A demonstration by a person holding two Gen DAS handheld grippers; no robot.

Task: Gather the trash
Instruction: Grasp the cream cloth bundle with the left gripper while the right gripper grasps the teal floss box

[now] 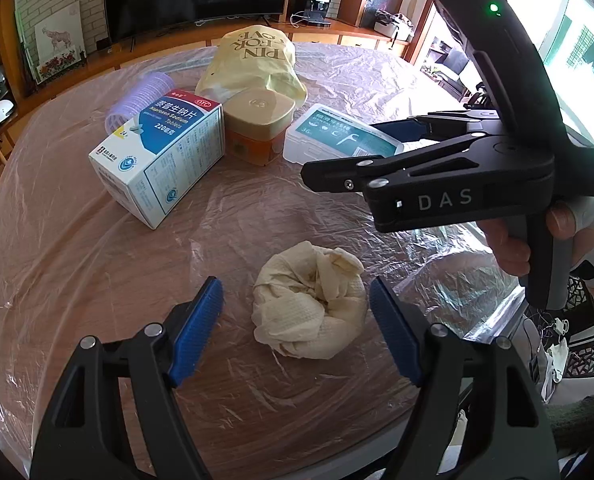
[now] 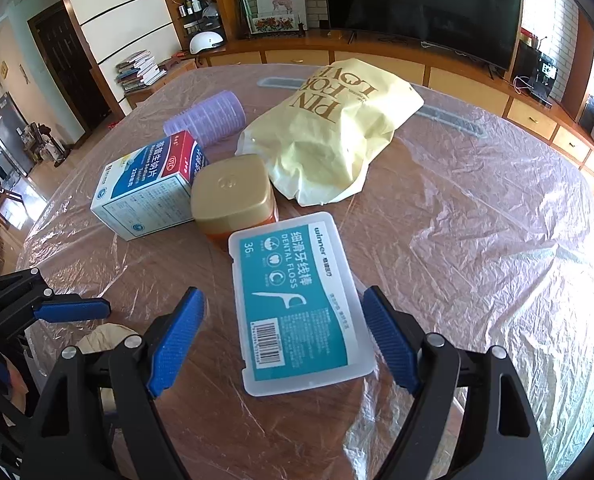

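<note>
The crumpled tissue wad (image 1: 311, 300) lies on the film-covered desk (image 1: 97, 272), between the open, empty left gripper (image 1: 297, 328)'s pads. Closing may snag the film and drag it. The right gripper (image 2: 283, 336), also open and empty, straddles the floss case (image 2: 297, 300), likely not trash. One each: wad, case, medicine box (image 1: 159, 160), jar (image 1: 257, 128), yellow bag (image 1: 253, 64), roller (image 1: 143, 96).

Table (image 2: 477, 208) under plastic sheet. Near left: tissue wad (image 1: 311, 302). Near right: floss case (image 2: 297, 304). Behind the case, a jar (image 2: 233, 196); medicine box (image 2: 149, 188) touching its left. Far: hair roller (image 2: 207, 118) left, bag (image 2: 333, 132) right.
</note>
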